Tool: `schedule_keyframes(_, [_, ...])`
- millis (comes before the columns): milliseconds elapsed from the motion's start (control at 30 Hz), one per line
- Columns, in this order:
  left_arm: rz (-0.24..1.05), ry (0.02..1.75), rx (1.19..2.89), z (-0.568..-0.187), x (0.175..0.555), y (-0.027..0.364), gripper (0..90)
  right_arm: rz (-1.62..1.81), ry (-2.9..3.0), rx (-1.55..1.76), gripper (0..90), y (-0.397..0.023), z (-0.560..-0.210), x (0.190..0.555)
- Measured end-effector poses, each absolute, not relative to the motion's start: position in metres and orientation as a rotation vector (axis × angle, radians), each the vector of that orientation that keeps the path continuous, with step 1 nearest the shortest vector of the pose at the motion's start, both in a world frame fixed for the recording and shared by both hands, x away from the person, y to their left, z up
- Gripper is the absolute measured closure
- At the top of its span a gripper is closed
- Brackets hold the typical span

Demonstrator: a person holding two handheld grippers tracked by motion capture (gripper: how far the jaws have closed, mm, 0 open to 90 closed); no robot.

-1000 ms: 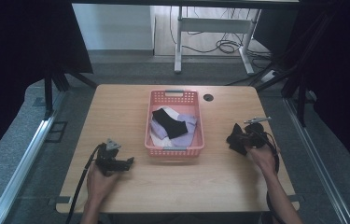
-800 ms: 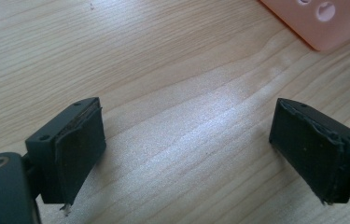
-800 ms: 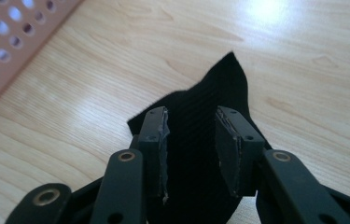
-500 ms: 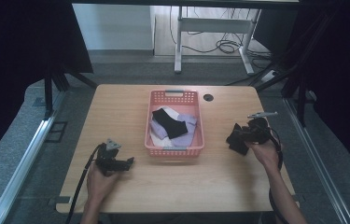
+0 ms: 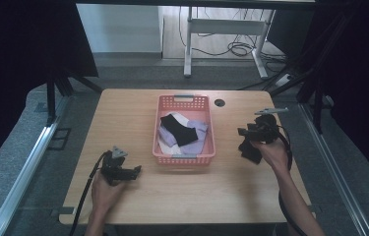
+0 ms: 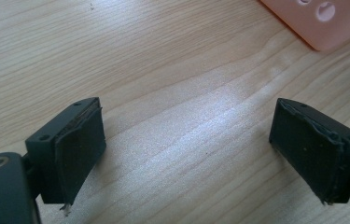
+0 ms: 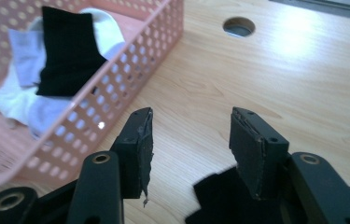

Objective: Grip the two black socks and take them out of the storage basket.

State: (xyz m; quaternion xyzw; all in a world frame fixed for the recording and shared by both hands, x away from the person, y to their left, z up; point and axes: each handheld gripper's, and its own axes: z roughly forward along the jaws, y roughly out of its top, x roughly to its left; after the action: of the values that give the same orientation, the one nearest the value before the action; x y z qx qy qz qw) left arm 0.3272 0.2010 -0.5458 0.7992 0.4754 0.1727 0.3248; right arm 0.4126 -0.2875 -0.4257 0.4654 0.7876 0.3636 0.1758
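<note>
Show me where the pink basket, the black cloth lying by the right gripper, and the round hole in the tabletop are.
pink basket (image 5: 184, 159): high view, on its near rim.
black cloth (image 7: 219, 198): right gripper view, on its flat middle below the jaws.
round hole (image 7: 238, 26): right gripper view, on its dark centre.

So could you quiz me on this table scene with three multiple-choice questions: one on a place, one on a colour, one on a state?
1. Where does the pink perforated plastic basket stand?
A. middle of the wooden table
B. on the floor
C. at the table's left edge

2. What colour is the cloth piece on the table below the right gripper?
A. white
B. black
C. red

3. How do the left gripper's jaws stand?
A. shut on a sock
B. shut, empty
C. open, empty

Answers: 1 A, it sits between the two hands; 2 B, the black cloth piece lies under the jaws; 3 C, bare wood shows between them.
</note>
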Motion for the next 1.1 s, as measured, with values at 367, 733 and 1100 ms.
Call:
schedule_keyframes(367, [0.453, 1.246, 2.097, -0.546, 0.327, 0.201, 10.1, 1.071, 2.26, 1.274, 44.8, -0.262, -0.414, 0.423])
schedule_keyframes(733, [0.453, 1.246, 2.097, -0.546, 0.327, 0.201, 10.1, 1.119, 2.272, 1.23, 44.4, -0.23, -0.406, 0.432])
schedule_keyframes(1100, [0.453, 1.246, 2.098, -0.546, 0.327, 0.201, 10.2, 1.175, 2.346, 1.078, 46.9, -0.173, -0.401, 0.445])
